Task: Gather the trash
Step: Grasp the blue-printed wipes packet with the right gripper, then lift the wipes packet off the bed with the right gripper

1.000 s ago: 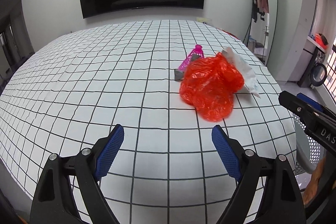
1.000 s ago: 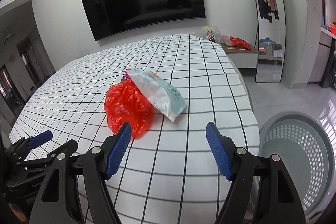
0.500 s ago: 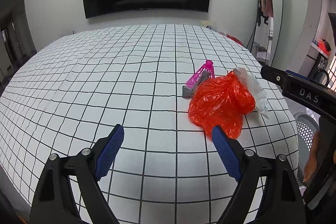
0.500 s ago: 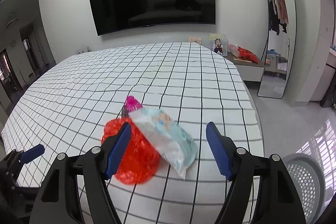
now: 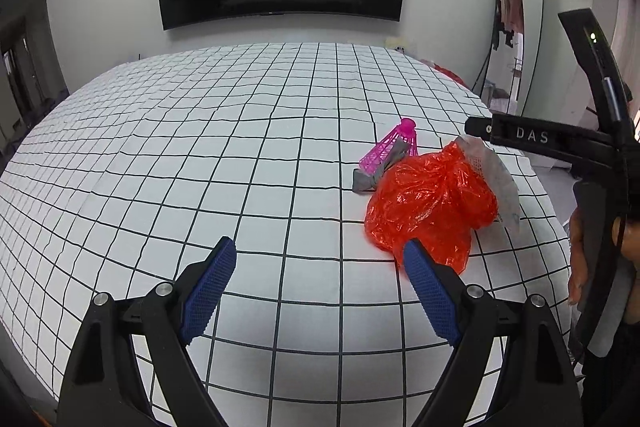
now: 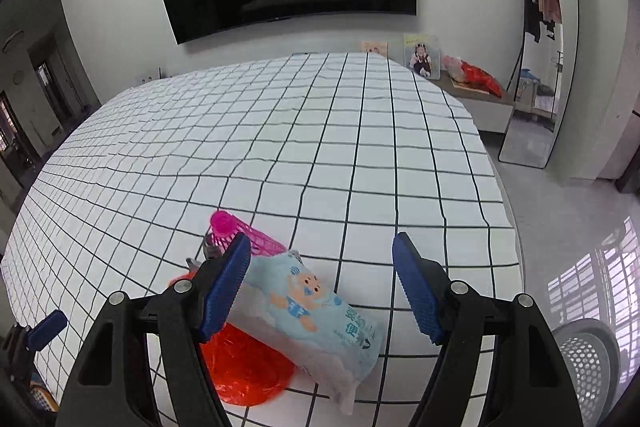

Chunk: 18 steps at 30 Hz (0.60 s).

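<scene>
On the checked bed [image 6: 360,155] we see the pack [image 6: 316,323] lying just under our right tongs [image 6: 322,285], its long axis slanting near-right across a red bag [image 6: 244,367]. Both right and left tongs [image 5: 320,283] are spread, empty; right is nearer.

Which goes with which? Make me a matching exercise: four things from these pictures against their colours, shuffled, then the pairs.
Things:
1. shuttlecock
2. crumpled plastic bag
3. wipes packet
4. laundry basket

Colours:
A. pale blue with a cartoon baby
B. grey, perforated
C. pink
D. red

Pairs: 1-C, 2-D, 3-A, 4-B
</scene>
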Each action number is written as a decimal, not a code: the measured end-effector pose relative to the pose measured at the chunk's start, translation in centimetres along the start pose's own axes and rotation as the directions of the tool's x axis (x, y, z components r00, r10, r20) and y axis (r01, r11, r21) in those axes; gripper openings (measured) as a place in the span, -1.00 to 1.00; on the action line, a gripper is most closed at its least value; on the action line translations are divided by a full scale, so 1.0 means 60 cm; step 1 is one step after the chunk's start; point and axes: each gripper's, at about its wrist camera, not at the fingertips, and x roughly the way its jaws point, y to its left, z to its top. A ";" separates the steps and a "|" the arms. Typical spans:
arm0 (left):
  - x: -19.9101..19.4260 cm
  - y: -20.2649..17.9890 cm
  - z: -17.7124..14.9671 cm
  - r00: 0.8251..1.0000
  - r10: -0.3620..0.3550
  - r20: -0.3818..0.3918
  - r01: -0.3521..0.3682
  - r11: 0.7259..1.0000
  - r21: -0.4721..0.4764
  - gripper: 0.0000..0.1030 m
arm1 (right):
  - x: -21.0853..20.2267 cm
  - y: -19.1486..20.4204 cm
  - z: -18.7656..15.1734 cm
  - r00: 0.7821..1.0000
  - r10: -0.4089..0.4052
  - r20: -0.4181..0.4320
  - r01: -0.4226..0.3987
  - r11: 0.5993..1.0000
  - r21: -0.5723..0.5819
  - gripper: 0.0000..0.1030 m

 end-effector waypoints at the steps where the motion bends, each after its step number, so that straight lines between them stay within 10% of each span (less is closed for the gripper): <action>1: 0.000 -0.001 0.000 1.000 -0.002 0.000 0.002 1.000 0.000 0.63 | -0.001 -0.005 -0.009 1.000 -0.001 -0.007 0.001 1.000 0.006 0.36; 18: 0.007 0.002 -0.004 1.000 -0.002 -0.007 0.002 1.000 -0.013 0.63 | -0.068 -0.025 -0.179 0.996 0.041 -0.075 -0.038 0.998 0.048 0.37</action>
